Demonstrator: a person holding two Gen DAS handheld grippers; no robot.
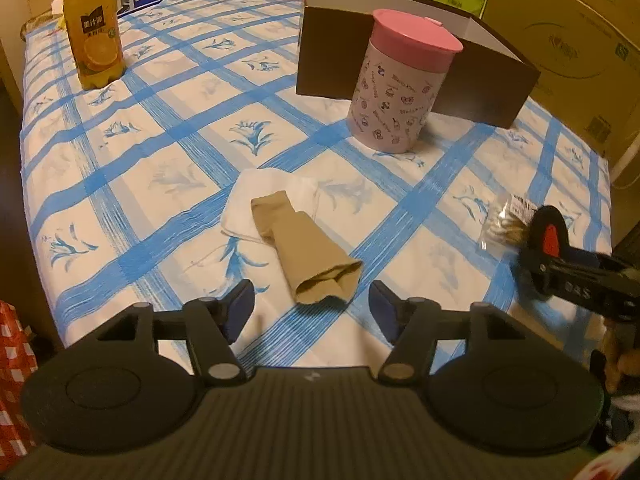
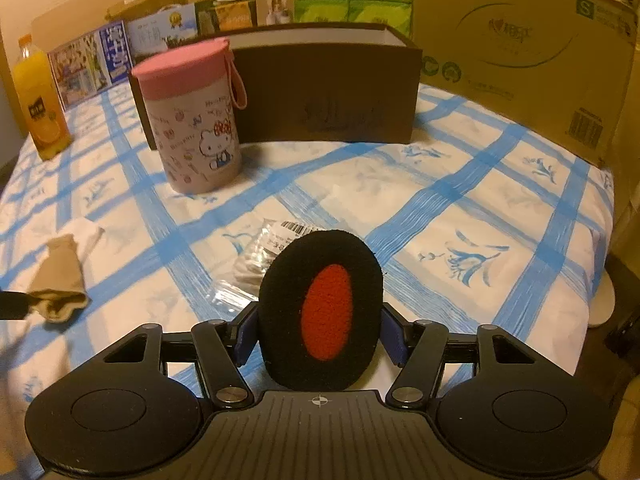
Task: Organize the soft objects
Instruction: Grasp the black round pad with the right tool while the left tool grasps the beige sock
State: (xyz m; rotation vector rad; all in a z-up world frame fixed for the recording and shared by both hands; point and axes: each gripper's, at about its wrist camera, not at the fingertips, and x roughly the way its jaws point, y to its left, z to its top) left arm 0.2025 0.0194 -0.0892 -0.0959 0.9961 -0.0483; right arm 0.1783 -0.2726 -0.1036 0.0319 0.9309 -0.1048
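A tan sock [image 1: 308, 248] lies across a folded white cloth [image 1: 260, 200] on the blue-checked tablecloth; both show at the left in the right wrist view, sock [image 2: 60, 280] and cloth [image 2: 86, 230]. My left gripper [image 1: 311, 312] is open, just short of the sock's open end. My right gripper [image 2: 320, 328] is shut on a black oval ear pad with a red centre [image 2: 322, 308], held upright above the table; it also shows in the left wrist view [image 1: 548, 236]. A brown open box [image 2: 328, 92] stands at the back.
A pink-lidded Hello Kitty canister [image 2: 192, 120] stands in front of the box. A clear packet of cotton swabs [image 2: 260, 256] lies behind the ear pad. An orange juice bottle [image 1: 94, 28] stands far left. Cartons and a large cardboard box [image 2: 528, 48] line the back.
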